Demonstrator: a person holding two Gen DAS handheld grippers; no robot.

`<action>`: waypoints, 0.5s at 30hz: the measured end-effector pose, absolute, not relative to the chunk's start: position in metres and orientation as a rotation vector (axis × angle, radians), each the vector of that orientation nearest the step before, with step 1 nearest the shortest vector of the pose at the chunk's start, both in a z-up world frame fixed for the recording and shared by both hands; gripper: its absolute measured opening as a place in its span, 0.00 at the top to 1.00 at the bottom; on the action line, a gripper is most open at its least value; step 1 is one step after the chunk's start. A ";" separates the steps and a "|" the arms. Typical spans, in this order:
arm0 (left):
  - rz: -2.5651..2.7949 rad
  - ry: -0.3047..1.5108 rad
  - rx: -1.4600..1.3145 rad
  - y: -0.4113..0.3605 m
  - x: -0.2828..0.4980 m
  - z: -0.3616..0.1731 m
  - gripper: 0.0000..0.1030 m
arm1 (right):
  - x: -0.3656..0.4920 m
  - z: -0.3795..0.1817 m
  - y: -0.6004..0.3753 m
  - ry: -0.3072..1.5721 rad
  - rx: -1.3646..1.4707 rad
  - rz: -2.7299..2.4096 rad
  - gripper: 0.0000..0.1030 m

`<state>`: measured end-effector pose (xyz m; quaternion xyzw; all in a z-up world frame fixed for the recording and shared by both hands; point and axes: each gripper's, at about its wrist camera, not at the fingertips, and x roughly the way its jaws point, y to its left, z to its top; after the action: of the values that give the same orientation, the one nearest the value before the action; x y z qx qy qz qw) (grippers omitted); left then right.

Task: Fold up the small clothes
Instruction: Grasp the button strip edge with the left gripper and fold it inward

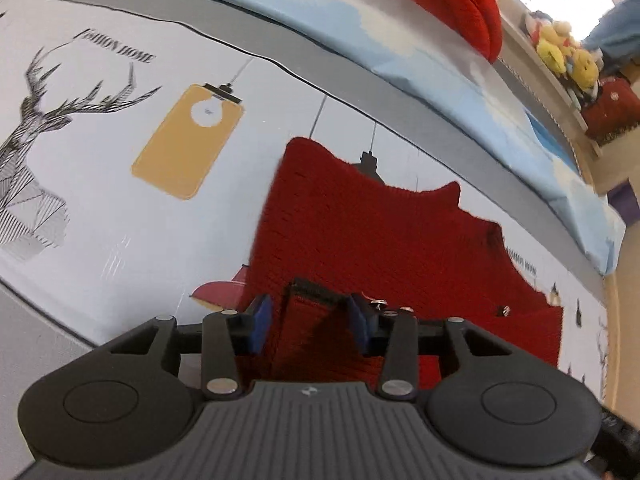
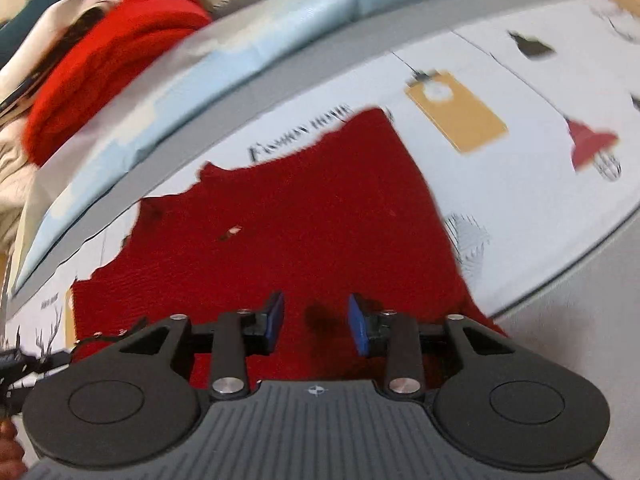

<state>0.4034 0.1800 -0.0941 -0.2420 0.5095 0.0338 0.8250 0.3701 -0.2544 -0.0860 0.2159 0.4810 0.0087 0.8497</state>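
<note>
I have the red knitted garment (image 1: 384,232) spread flat on the printed tablecloth (image 1: 120,208), filling the middle of both views; in the left wrist view it runs from the centre out to about four o'clock, with a yellow lamp print (image 1: 188,140) at ten o'clock and a stag drawing (image 1: 32,152) at nine. My left gripper (image 1: 310,322) sits low over the near edge of the knit; its blue pads (image 1: 262,320) stand apart with a raised, dark-edged fold of the red cloth between them, and I cannot tell whether they press on it. My right gripper (image 2: 316,322) hovers over the same red garment (image 2: 304,216); its blue pads (image 2: 356,324) are spread, nothing between them but the flat cloth and a shadow beneath. At eleven o'clock in the right view a second red knit (image 2: 112,60) lies heaped beyond a pale blue cloth (image 2: 248,40); the picture is blurred there.
</note>
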 end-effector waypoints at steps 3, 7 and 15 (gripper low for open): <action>0.049 1.092 -0.476 0.176 0.407 -0.104 0.55 | 0.372 -0.083 -0.255 1.023 0.461 0.055 0.62; 0.001 1.066 -0.399 0.170 0.408 -0.103 0.83 | 0.374 -0.084 -0.255 1.037 0.438 0.046 0.62; -0.023 0.974 -0.286 0.172 0.401 -0.077 1.00 | 0.376 -0.083 -0.251 1.031 0.435 0.041 0.62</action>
<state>0.4008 0.1720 -0.0765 -0.1369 0.4665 -0.0111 0.8738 0.3761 -0.2506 -0.0826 0.2061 0.4892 0.0196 0.8473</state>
